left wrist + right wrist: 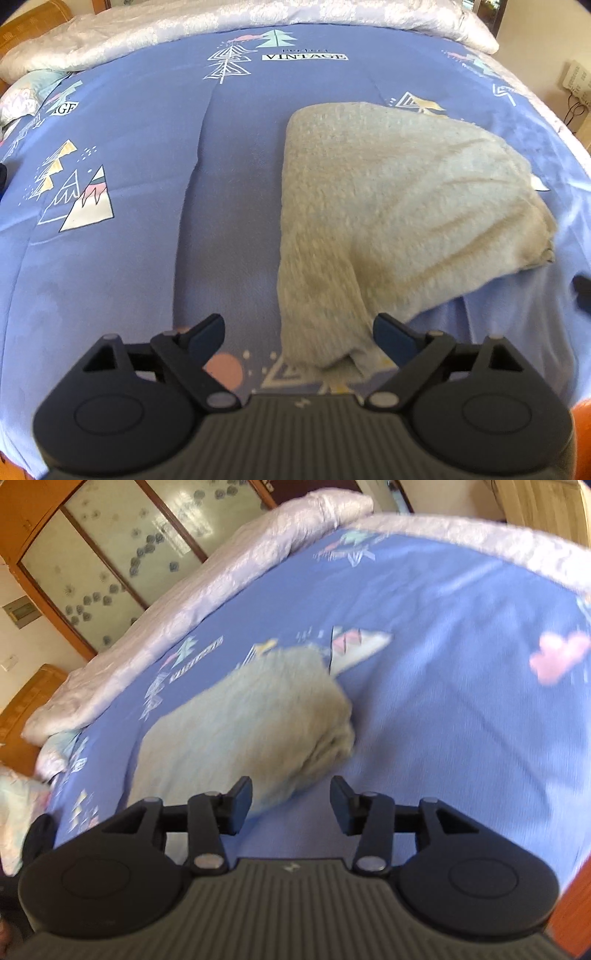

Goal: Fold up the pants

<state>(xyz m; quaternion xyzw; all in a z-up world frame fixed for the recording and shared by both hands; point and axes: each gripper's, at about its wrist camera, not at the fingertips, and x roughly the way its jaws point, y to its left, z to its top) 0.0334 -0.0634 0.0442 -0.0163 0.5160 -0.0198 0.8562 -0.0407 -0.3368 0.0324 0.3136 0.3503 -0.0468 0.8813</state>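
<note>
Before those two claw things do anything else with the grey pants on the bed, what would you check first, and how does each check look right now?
1. Left gripper open: ok, jaws wide apart.
2. Right gripper open: ok, nothing between its fingers.
3. Pants released: ok by the look of it; a corner lies between the left fingers, unclamped.
4. Pants folded into a compact bundle: ok, though that near corner trails out toward the left gripper.
5. Layers lined up neatly: cannot tell, both views are blurred.
6. Room on the blue bedsheet around the bundle: ok, only the quilt at the far edge.
</note>
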